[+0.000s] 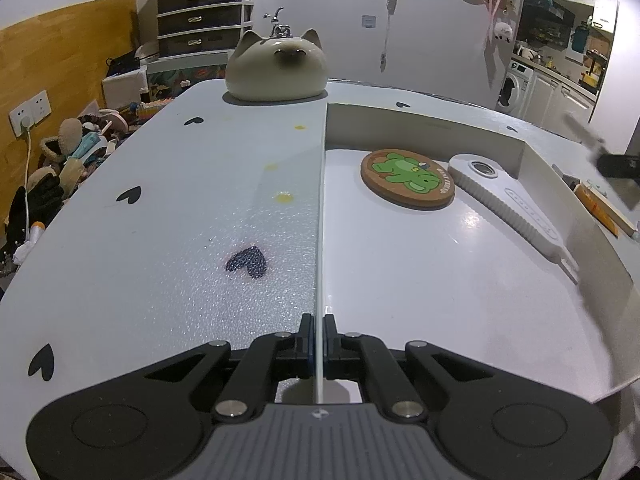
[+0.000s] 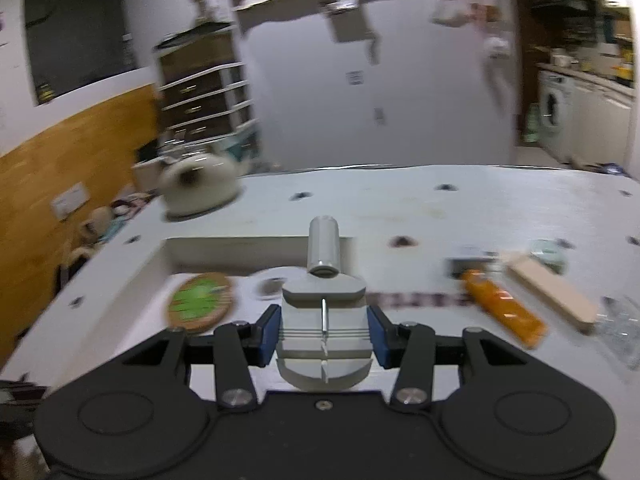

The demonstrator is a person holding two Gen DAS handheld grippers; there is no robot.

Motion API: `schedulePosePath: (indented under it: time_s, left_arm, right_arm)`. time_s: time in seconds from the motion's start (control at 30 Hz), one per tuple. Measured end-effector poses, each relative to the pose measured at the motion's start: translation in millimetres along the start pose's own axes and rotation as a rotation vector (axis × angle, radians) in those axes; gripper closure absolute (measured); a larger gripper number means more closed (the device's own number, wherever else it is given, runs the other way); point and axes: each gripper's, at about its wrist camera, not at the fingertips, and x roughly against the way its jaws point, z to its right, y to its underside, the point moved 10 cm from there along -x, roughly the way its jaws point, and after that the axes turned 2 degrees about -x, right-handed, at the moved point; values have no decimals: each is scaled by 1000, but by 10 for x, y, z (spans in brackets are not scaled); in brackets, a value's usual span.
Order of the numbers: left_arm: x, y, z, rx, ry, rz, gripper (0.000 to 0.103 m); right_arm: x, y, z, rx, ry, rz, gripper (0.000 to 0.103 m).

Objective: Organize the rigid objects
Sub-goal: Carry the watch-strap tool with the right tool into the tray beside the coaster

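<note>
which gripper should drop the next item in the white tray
Right. The right gripper already clamps the grey tool near the white tray, while the left gripper is shut on the tray wall, steadying it.

Coaster [image 1: 408,179] in tray [image 1: 400,280], left of opener [image 1: 512,208]; cat pot [image 1: 276,66] behind.

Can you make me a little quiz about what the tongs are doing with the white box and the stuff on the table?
1. True or false: the left tongs pinch the white box by its wall.
2. What do the right tongs hold: A the orange bar, B the grey tool, C the frog coaster?
3. Fill in: the frog coaster lies ___ the box.

Key: 1 true; 2 B; 3 inside.
</note>
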Motion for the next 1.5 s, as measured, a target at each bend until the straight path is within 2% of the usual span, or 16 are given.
schedulePosePath:
  time_s: [0.23, 0.37, 0.57, 0.77, 0.93, 1.03, 1.23, 1.43, 1.5]
  left_arm:
    - [-2, 2, 7, -17, 3, 3, 100]
    - [0, 4, 17, -29, 7, 5, 100]
    - [1, 10, 26, -46, 10, 7, 100]
    - [2, 11, 25, -53, 12, 6, 100]
    - [1, 12, 26, -56, 15, 7, 100]
    - [-1, 11, 25, -57, 17, 7, 100]
    - [-12, 2, 22, -53, 17, 8, 100]
    - [-11, 4, 22, -53, 17, 8, 100]
    - [-12, 3, 21, -52, 17, 9, 99]
  right_arm:
    - [-387, 179, -745, 38, -117, -117, 56]
    - [-662, 359, -1084, 0, -168, -198, 56]
    - [-998, 462, -1408, -43, -164, -254, 56]
    - [-1233, 470, -1520, -165, -144, -310, 56]
    - [-1313, 435, -1535, -243, -136, -307, 55]
    - [-1292, 451, -1566, -251, -164, -313, 51]
    - [-1209, 518, -1512, -251, -163, -333, 52]
    - [-1112, 593, -1495, -241, -177, -340, 69]
    - [-1103, 616, -1521, -236, -189, -347, 71]
